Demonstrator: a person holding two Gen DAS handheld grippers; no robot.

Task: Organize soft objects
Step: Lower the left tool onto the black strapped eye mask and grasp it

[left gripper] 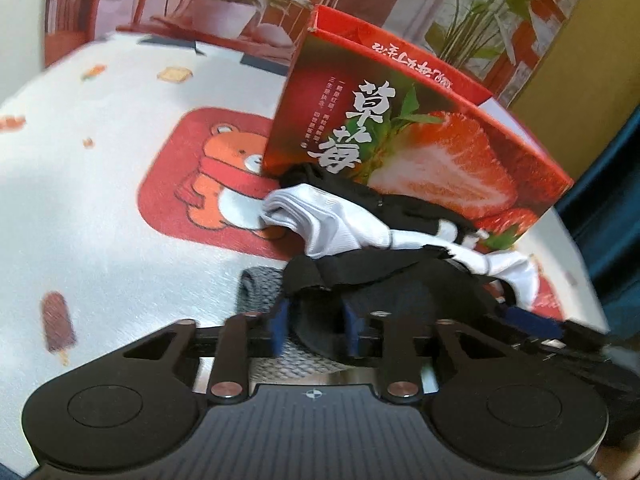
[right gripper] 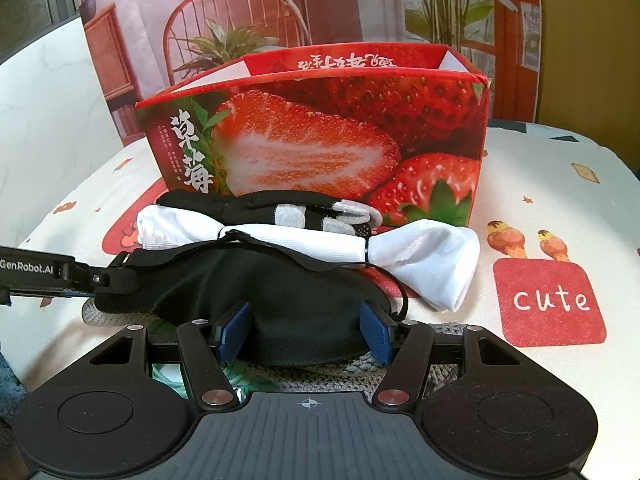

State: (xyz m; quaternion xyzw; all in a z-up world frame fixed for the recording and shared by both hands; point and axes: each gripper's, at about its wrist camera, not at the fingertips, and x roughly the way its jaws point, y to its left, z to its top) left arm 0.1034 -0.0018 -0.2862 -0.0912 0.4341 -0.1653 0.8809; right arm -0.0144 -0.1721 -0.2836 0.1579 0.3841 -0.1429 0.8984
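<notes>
A black eye mask [right gripper: 280, 292] lies on a grey knitted cloth [right gripper: 400, 368], in front of the strawberry box [right gripper: 320, 136]. My right gripper [right gripper: 306, 330] has its blue pads [right gripper: 376, 332] pressed against both sides of the mask's middle. My left gripper [left gripper: 316, 320] is closed on black fabric of the same mask [left gripper: 384, 280]; in the right wrist view the left gripper [right gripper: 108, 276] pinches the mask's left end. Behind the mask lie white socks [right gripper: 400, 256] tied with a thin black band, and a black glove [right gripper: 288, 210] with grey patches.
The open-topped box stands upright on a white mat [right gripper: 540, 168] printed with a bear [left gripper: 224, 184], ice creams and a red "cute" patch [right gripper: 550, 304]. A printed backdrop with plants and a chair hangs behind. A dark blue surface [left gripper: 608, 208] borders the mat.
</notes>
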